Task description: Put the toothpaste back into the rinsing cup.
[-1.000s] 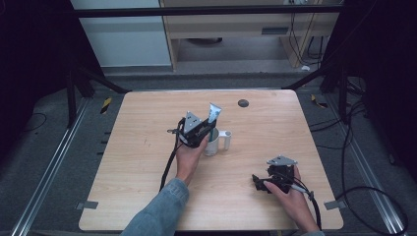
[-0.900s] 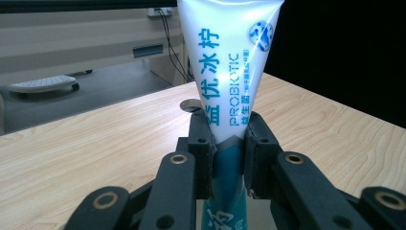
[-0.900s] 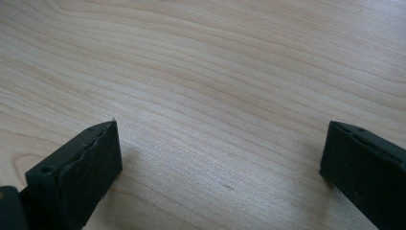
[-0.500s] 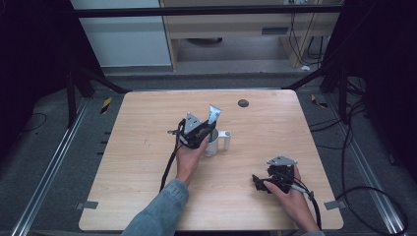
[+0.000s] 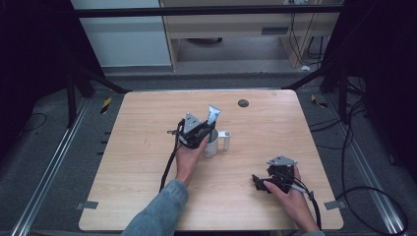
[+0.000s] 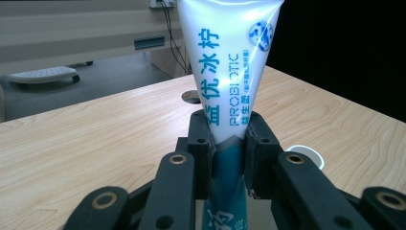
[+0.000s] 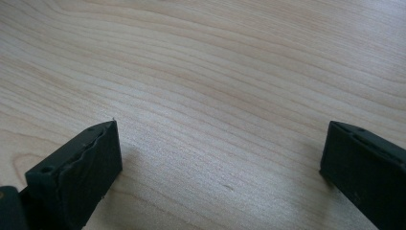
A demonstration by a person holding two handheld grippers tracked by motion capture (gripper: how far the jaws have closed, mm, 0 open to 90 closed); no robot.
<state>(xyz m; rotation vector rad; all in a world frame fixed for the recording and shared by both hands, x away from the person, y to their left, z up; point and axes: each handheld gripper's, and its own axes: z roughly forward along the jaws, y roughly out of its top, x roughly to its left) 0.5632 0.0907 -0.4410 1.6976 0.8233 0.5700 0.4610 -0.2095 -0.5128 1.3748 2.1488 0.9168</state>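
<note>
Toothpaste tube (image 6: pixel 225 76) pinched firmly by left gripper (image 5: pixel 196 133) above mug (image 5: pixel 212 145) mid-desk; best lowered straight; right gripper (image 5: pixel 273 181) wide open, empty.

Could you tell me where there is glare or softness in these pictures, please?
Left gripper view: a bright sheen washes the tube pale, print legible. Right gripper view: table grain softens far off. High view: table evenly lit, surroundings dark.

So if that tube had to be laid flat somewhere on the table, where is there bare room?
Most of the wooden table is bare: the whole left part beside the left gripper, and the far strip around the dark round hole. It is crowded at the centre, where the tube stands by the white cup, and near the right gripper.
</note>
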